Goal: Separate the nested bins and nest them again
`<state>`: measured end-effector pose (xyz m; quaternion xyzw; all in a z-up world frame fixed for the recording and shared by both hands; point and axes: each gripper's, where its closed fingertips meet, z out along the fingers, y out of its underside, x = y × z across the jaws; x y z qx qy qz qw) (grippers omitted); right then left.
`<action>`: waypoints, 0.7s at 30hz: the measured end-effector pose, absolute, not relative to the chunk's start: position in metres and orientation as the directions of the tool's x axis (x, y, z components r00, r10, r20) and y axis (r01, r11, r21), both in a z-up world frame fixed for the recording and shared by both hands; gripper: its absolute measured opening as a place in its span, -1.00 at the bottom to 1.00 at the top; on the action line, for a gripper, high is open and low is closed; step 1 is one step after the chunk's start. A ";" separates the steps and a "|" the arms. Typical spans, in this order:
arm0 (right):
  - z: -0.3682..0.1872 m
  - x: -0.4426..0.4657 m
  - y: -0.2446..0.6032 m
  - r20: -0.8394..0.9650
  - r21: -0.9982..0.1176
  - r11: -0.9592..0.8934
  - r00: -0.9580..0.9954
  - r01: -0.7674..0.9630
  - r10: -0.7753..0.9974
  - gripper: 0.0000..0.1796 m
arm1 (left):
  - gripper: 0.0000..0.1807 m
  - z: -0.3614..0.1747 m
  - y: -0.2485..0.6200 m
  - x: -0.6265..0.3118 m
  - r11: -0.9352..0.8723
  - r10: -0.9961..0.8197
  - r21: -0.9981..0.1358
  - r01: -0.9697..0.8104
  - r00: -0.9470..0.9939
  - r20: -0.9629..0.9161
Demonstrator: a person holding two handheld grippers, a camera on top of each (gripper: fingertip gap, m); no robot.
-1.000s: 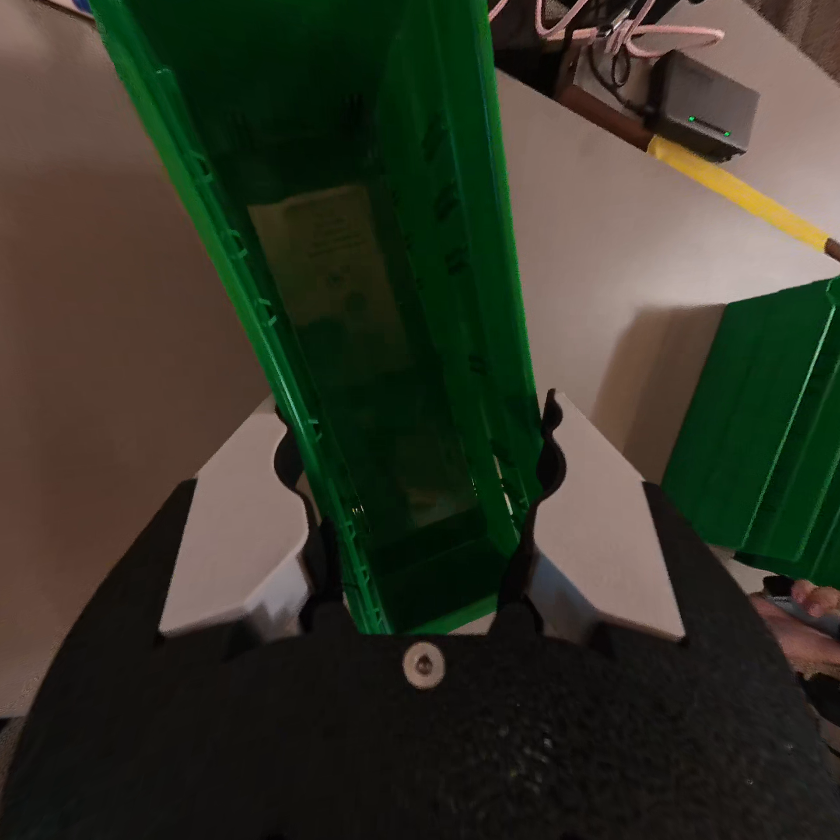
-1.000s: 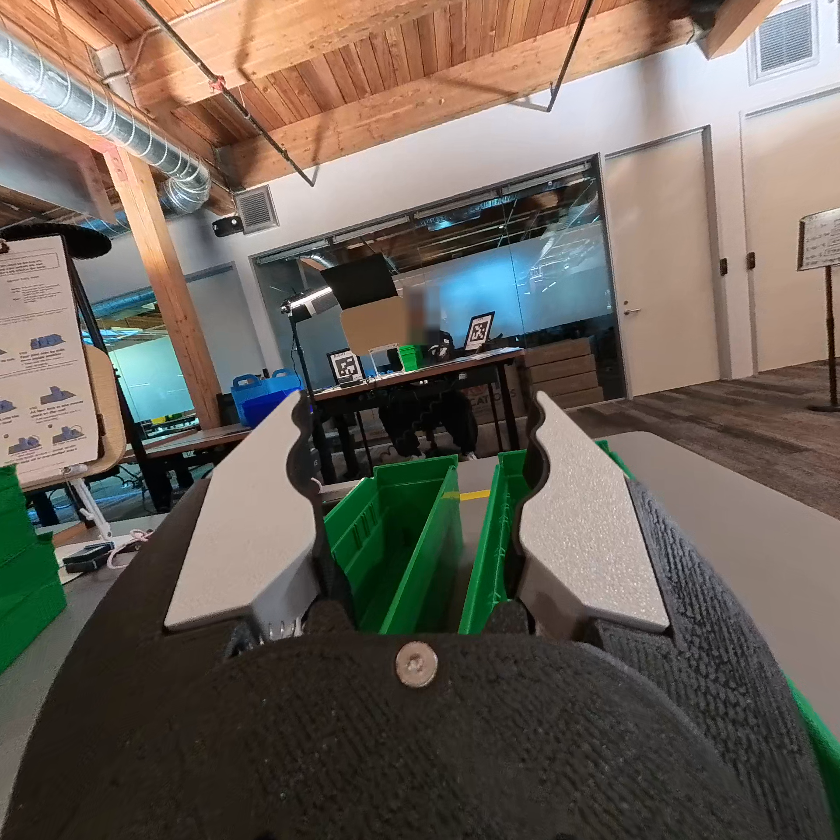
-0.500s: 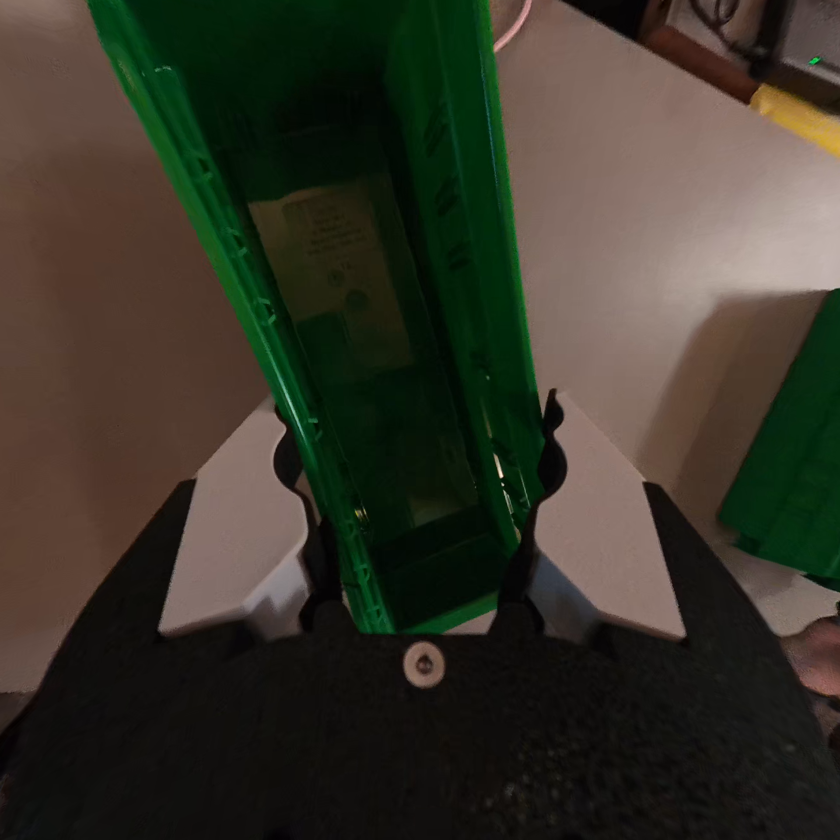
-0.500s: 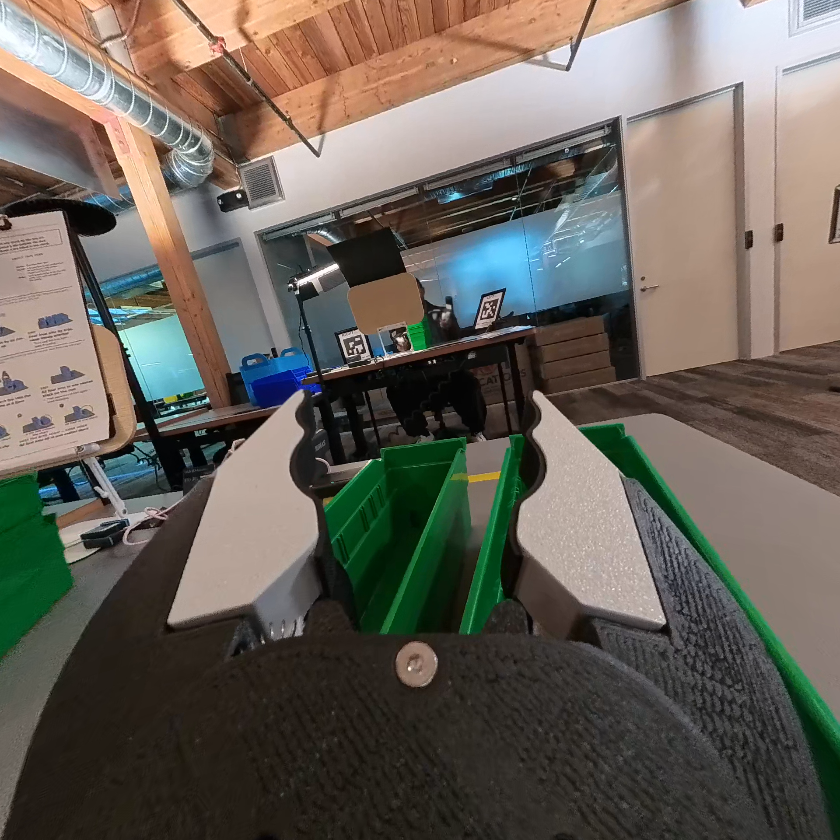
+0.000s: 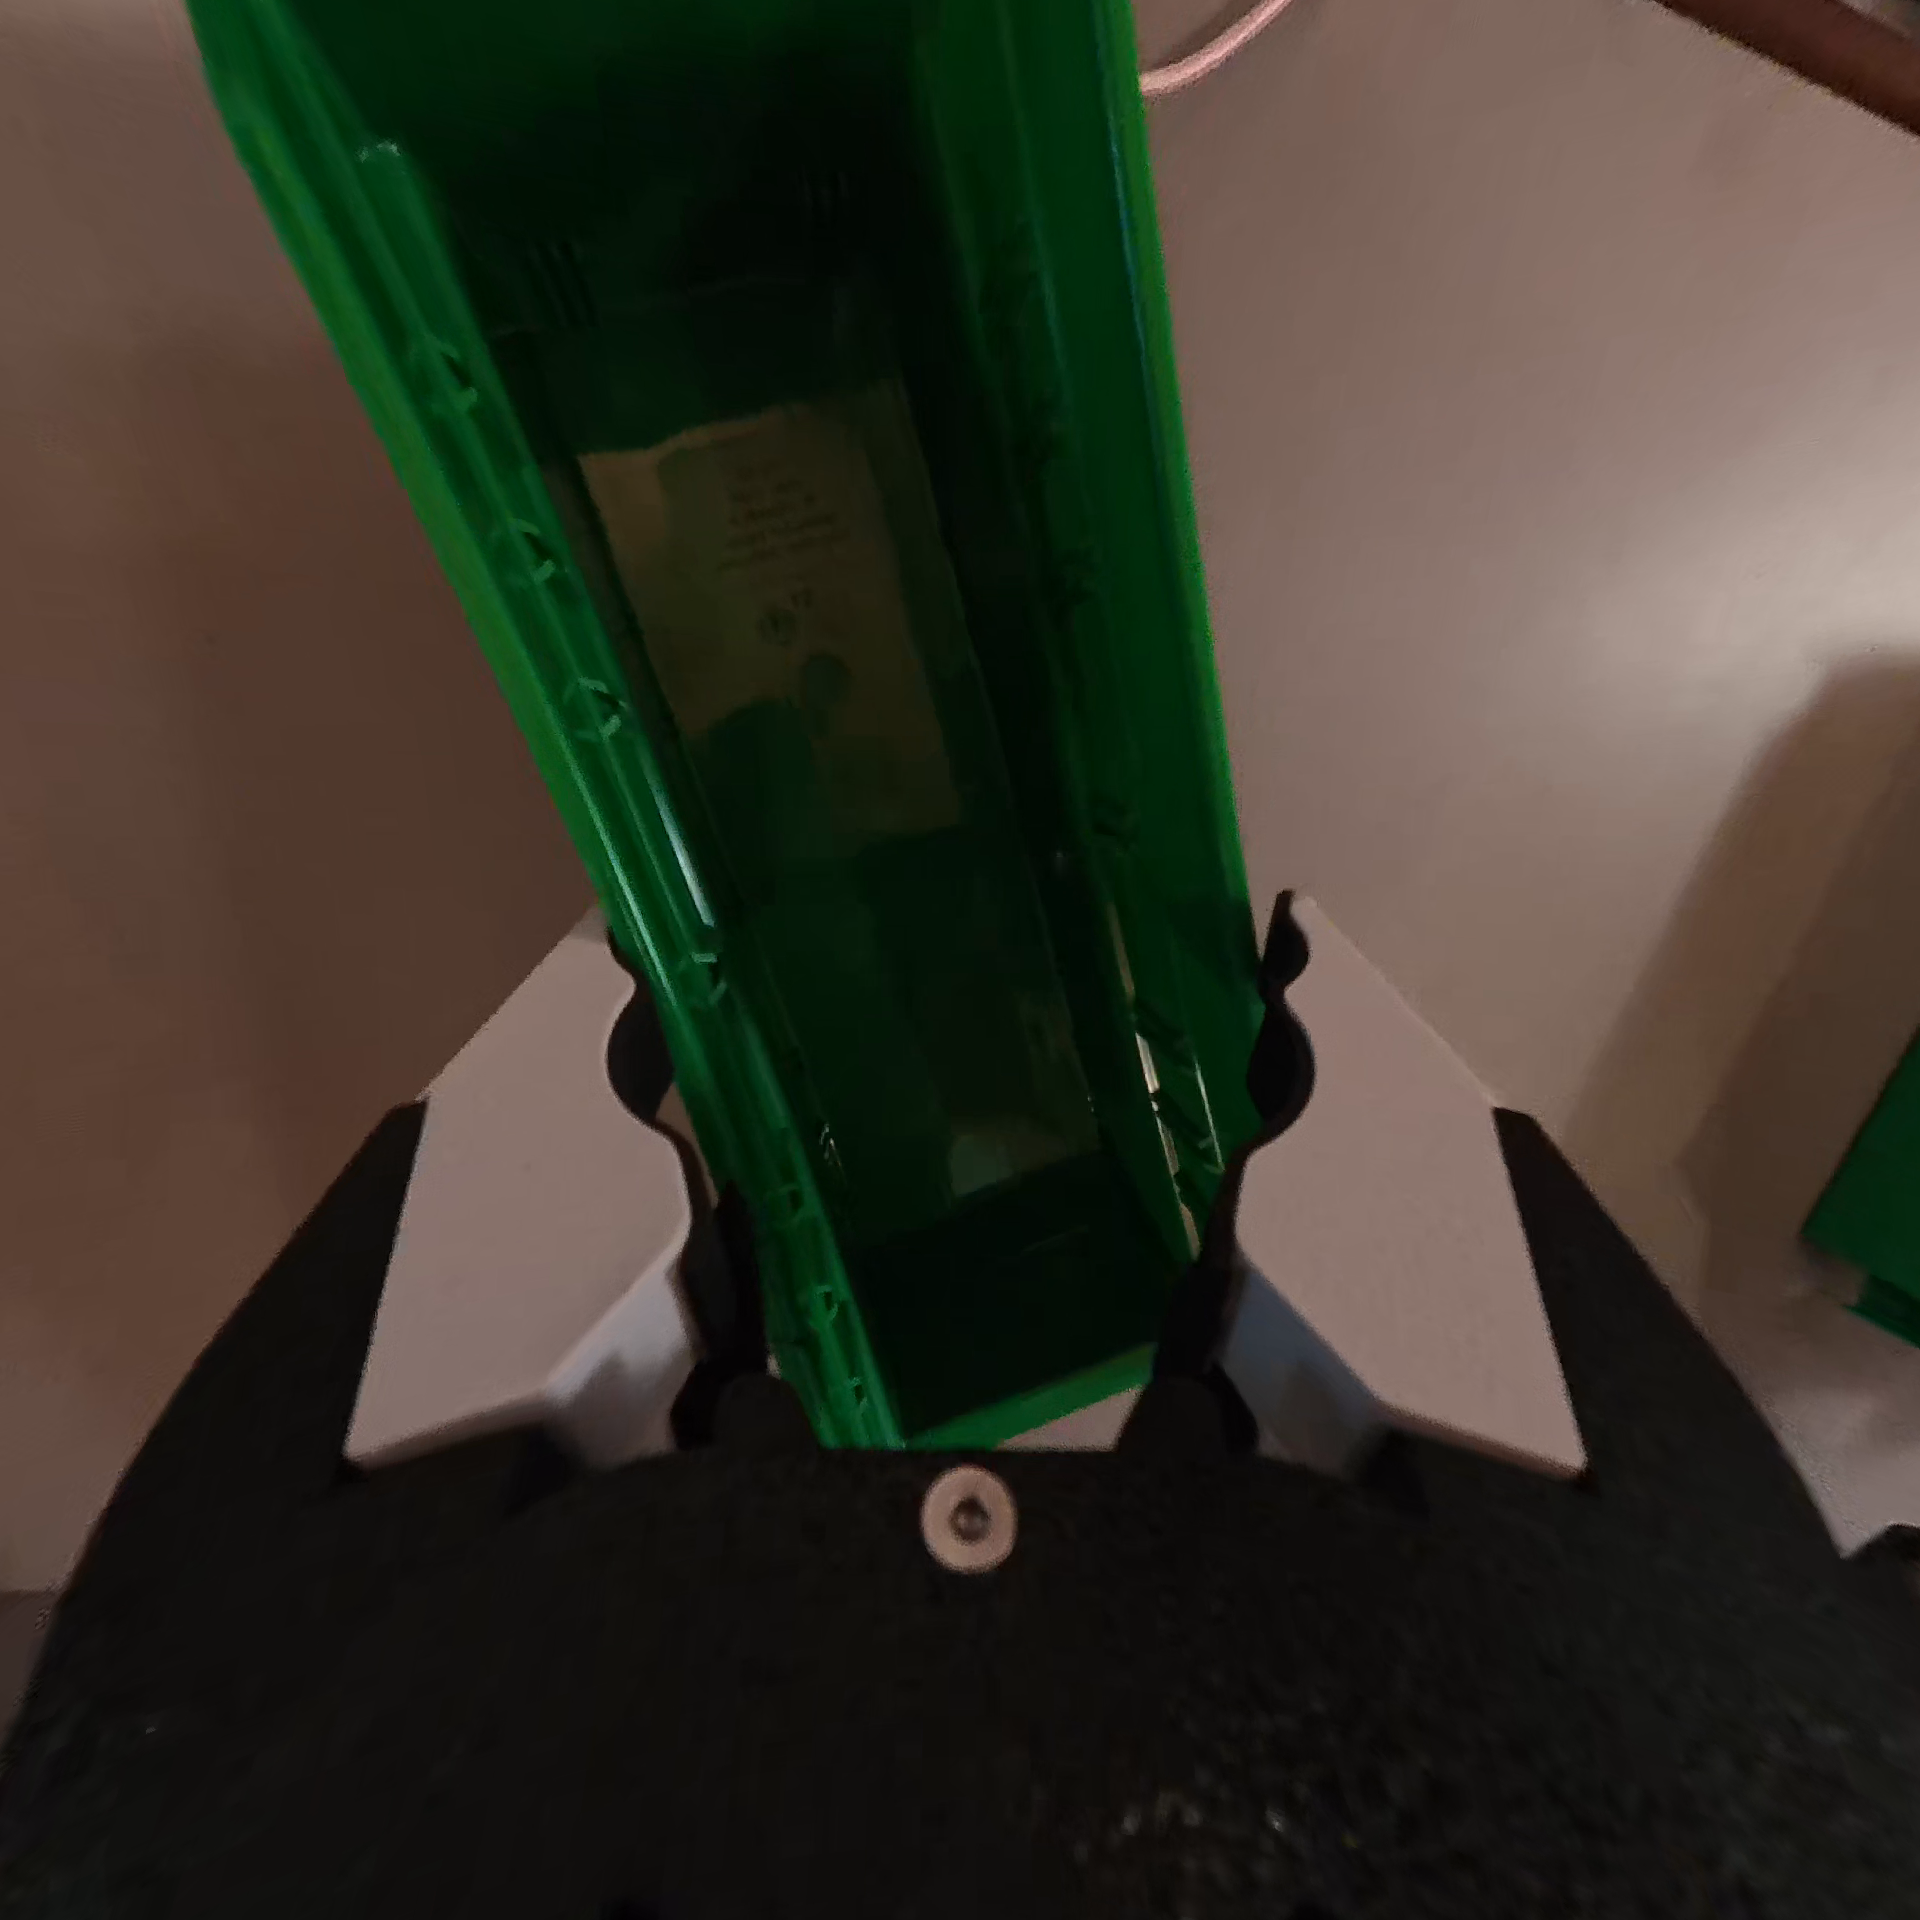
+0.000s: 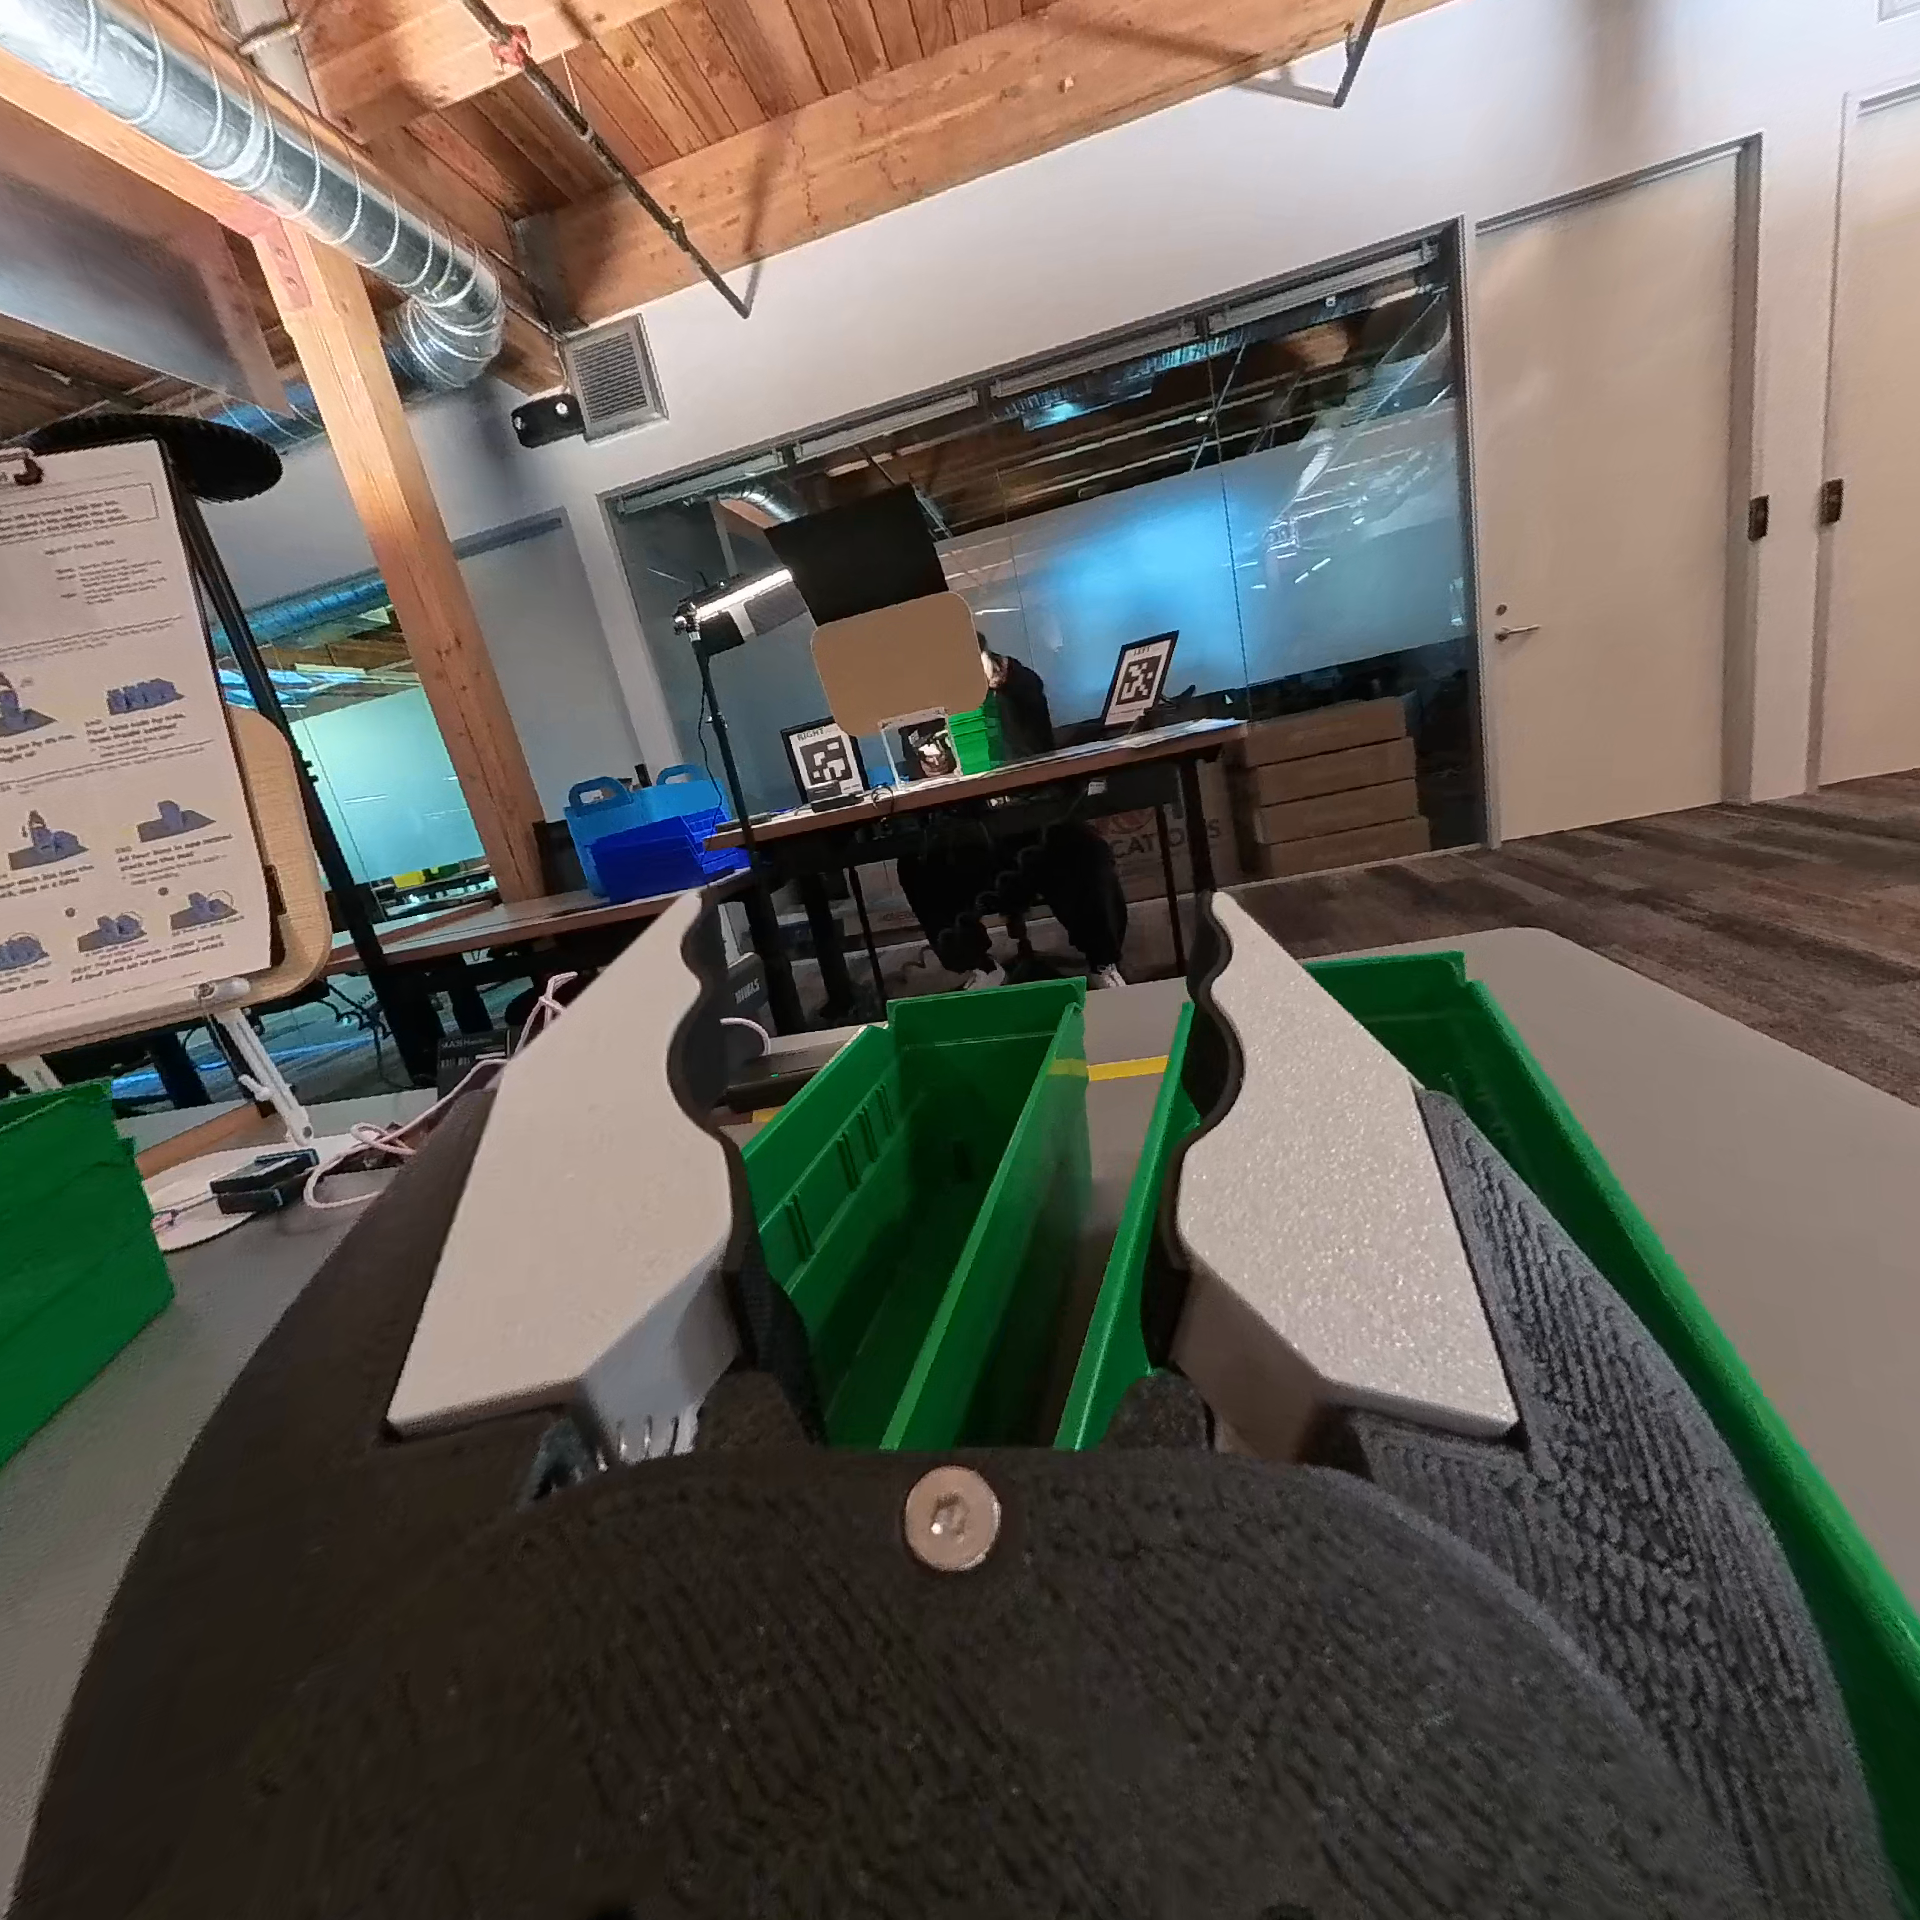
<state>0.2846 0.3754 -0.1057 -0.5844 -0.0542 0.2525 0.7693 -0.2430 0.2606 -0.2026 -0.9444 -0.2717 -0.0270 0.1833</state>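
In the left wrist view my left gripper (image 5: 951,925) is shut on the near end of a long narrow green bin (image 5: 1039,520). It holds the bin above the beige table (image 5: 260,623). A pale label lies on the bin's floor. In the right wrist view my right gripper (image 6: 953,904) has a second narrow green bin (image 6: 935,1195) between its fingers, touching the left finger. The left wall of a third green bin (image 6: 1621,1195) lies against the right finger. Both bins' near ends are hidden under the gripper.
A stack of green bins (image 6: 62,1247) stands at the left, next to a board on a stand (image 6: 104,727), a small black device (image 6: 260,1190) and a pink cable. More green bins (image 5: 1870,1195) sit at the left view's right edge. A person sits at a far table (image 6: 997,831).
My left gripper has carried its bin leftwards: the green bins at the right, the black box and the yellow-tipped stick slid out of view. The right view tilted; its bins stayed between the fingers.
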 end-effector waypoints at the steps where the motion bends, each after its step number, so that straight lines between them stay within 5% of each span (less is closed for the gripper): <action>1: -0.106 0.284 0.376 -0.206 -0.929 0.189 0.868 -0.319 0.451 -0.02 | 0.27 -0.203 0.261 -0.243 -0.788 0.503 -0.331 0.519 0.853 0.142; 6: -0.107 0.280 0.375 -0.181 -0.937 0.192 0.876 -0.292 0.448 -0.02 | 0.38 -0.206 0.263 -0.245 -0.775 0.506 -0.369 0.513 0.853 0.125; 9: -0.108 0.281 0.376 -0.183 -0.937 0.190 0.876 -0.293 0.447 -0.02 | 0.66 -0.202 0.264 -0.254 -0.780 0.493 -0.407 0.475 0.867 0.068; 14: -0.104 0.297 0.377 -0.157 -0.935 0.236 0.905 -0.265 0.395 -0.02 | 0.76 -0.125 0.307 -0.231 -0.678 0.335 -0.662 0.321 0.936 0.111; 17: -0.097 0.317 0.374 -0.150 -0.919 0.297 0.927 -0.259 0.343 -0.02 | 0.76 -0.083 0.344 -0.168 -0.566 0.166 -0.795 0.217 0.975 0.148; 21: -0.094 0.346 0.373 -0.140 -0.906 0.357 0.956 -0.228 0.257 -0.04 | 0.76 -0.101 0.385 -0.030 -0.664 -0.100 -0.729 0.166 0.946 0.307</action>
